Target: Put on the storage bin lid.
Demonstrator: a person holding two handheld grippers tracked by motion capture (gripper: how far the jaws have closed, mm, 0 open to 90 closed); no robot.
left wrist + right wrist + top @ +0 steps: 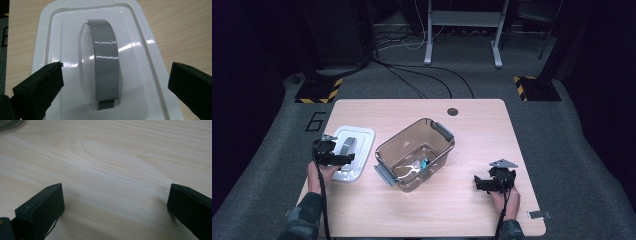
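I am holding the left gripper (115,82), jaws apart, over the white lid (62,50) and its grey handle (106,62). The clear bin (414,154) is holding small items I cannot identify. My right gripper (115,205) is hovering with jaws apart over bare table (120,157).

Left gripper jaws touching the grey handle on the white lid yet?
Apart. In the left gripper view the left gripper stands open, with bare white plastic lid showing between each black jaw and the grey arched handle.

Glossy white plastic lid (62,37) with a smooth grey handle (106,60); matt pale wood-grain table (120,160) — clear plastic bin (412,150).
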